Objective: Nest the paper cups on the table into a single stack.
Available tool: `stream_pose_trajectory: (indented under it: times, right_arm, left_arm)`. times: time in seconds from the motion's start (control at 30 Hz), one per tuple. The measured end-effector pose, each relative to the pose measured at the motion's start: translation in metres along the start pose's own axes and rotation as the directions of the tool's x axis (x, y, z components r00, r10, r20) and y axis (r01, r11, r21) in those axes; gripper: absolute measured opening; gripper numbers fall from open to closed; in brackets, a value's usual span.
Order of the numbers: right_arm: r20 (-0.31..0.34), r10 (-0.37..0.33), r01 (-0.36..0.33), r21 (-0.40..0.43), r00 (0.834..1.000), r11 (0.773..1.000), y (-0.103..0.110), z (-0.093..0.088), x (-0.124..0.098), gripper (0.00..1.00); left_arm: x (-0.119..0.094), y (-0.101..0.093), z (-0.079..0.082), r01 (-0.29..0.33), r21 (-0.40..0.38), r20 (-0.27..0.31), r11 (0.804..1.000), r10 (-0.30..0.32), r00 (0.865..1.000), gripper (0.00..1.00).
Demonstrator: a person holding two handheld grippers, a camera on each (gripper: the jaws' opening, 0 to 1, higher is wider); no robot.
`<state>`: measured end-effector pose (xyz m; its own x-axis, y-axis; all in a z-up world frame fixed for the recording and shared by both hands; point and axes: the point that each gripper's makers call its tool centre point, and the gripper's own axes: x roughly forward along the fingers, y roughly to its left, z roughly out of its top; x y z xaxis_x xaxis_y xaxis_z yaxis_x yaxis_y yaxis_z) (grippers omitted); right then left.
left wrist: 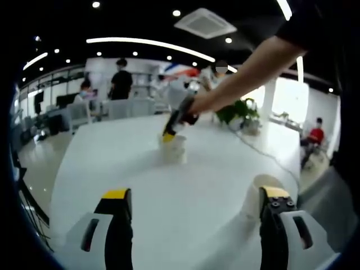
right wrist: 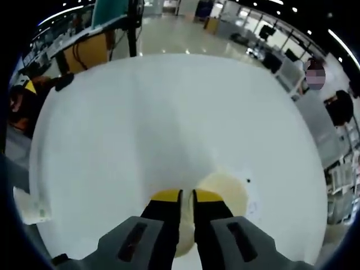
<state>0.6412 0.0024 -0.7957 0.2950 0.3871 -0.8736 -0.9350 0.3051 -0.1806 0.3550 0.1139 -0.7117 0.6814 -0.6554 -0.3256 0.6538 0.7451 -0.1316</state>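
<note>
- Paper cups (left wrist: pixel 174 149) sit as a short white stack near the middle of the white table (left wrist: pixel 112 169) in my left gripper view, well ahead of my own jaws.
- My left gripper (left wrist: pixel 194 203) has its yellow-tipped jaws spread wide, with nothing between them but bare tabletop.
- Coming in from the right of that view, the person's arm (left wrist: pixel 247 79) reaches across to the stack, and the right gripper (left wrist: pixel 169 135) has its yellow tip down at the top of the cups.
- I have plenty of open table on the near side of the stack; the table's left edge curves away towards the floor, and a thin cable (left wrist: pixel 264 154) runs along the right side towards a potted plant (left wrist: pixel 239 112).
- Beyond the far edge are desks, chairs and several people; I can read no writing.
- In my right gripper view, the right gripper (right wrist: pixel 187 196) has its jaws pressed nearly together on the rim of a cup (right wrist: pixel 225 191), whose pale yellowish mouth shows just right of the tips.
- Ahead of it the white table (right wrist: pixel 157 112) stretches bare to its rounded far edge, with office floor and desks beyond.
- I see no brand, label or legible text on cup or table.
</note>
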Motion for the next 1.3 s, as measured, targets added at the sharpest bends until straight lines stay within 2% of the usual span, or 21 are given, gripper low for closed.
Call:
stream_pose_trajectory:
  times: [0.13,0.37,0.47,0.6,0.87,1.13,1.3]
  right_arm:
    - [-0.009,0.005,-0.005,0.000,1.000,1.000,0.001,-0.001,-0.001,0.00]
    - [-0.002,0.012,-0.012,-0.007,1.000,1.000,0.003,-0.003,-0.002,0.00]
    - [0.004,0.018,-0.018,0.015,1.000,1.000,0.005,-0.006,-0.004,0.00]
    - [-0.001,0.017,-0.017,0.002,1.000,1.000,-0.002,-0.011,0.001,0.00]
    - [0.000,0.010,-0.010,-0.042,1.000,0.999,-0.002,-0.012,-0.004,0.00]
    - [0.020,-0.009,0.010,-0.057,1.000,0.998,-0.002,-0.006,-0.020,0.00]
    - [0.036,-0.027,0.028,-0.034,0.999,0.999,-0.005,-0.003,-0.033,0.00]
  left_arm:
    - [0.000,-0.001,-0.001,-0.001,0.000,-0.002,1.000,0.001,1.000,0.94]
    - [0.001,-0.001,0.001,0.000,0.005,0.000,1.000,0.000,1.000,0.94]
    - [0.003,0.000,0.003,-0.001,0.008,0.008,1.000,0.001,1.000,0.94]
    - [0.002,0.000,0.005,0.000,0.015,0.009,1.000,0.000,1.000,0.94]
    - [-0.002,0.001,0.006,-0.008,0.012,0.008,1.000,0.008,1.000,0.94]
    - [-0.002,0.000,0.014,-0.009,0.023,0.013,1.000,0.009,1.000,0.94]
    - [0.000,-0.004,0.019,-0.003,0.032,0.016,0.999,0.003,1.000,0.94]
